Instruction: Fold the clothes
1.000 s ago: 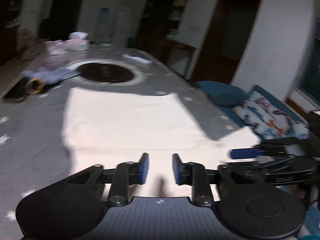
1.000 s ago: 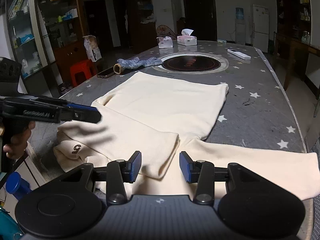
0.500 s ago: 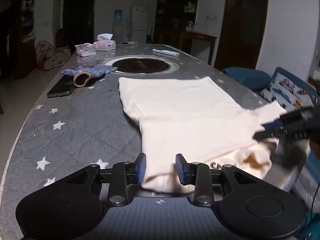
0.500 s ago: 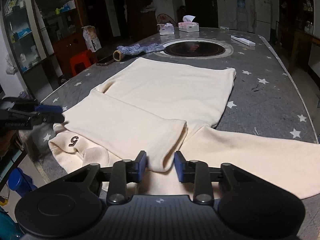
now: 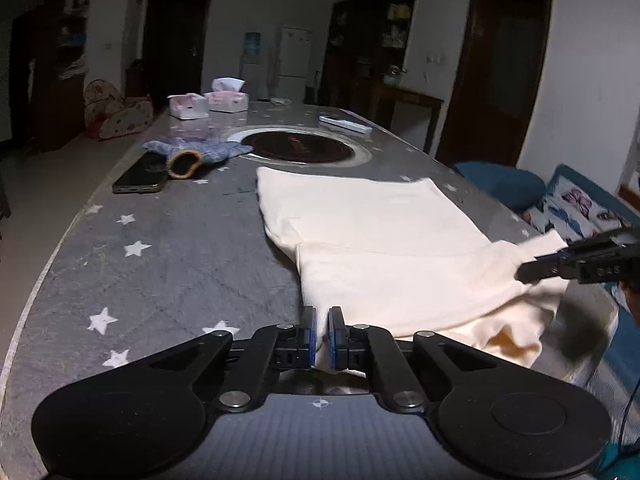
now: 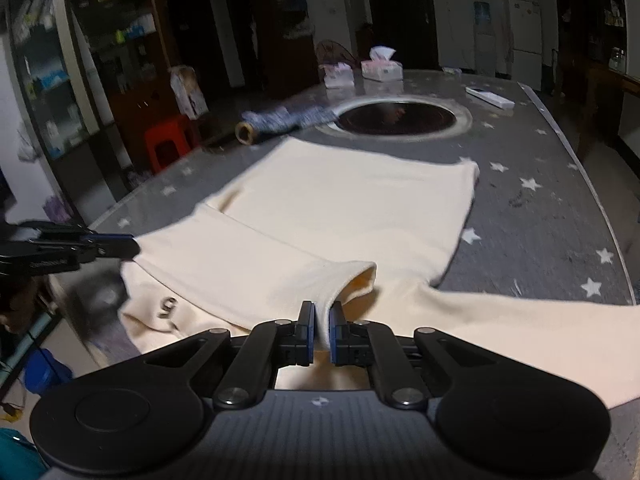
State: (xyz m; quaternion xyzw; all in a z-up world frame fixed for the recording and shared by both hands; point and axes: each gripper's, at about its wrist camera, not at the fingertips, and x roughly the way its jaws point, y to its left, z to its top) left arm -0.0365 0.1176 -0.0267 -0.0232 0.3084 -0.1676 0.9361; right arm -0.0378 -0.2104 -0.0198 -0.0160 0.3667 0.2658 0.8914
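In your right wrist view, the cream sweater's (image 6: 340,216) long sleeve runs off the right edge of the frame, so you cannot see its cuff. The blue knit item (image 6: 280,118) at upper centre is smeared by motion blur. In your left wrist view, the right gripper (image 5: 520,274) is cut off at the right edge, and the fabric under it blurs.

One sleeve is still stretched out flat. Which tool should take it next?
Right, probably. The outstretched sleeve lies just beside the right tool; the left tool sits at the opposite shoulder of the shirt. Both have just closed on fabric, so the right must release first.
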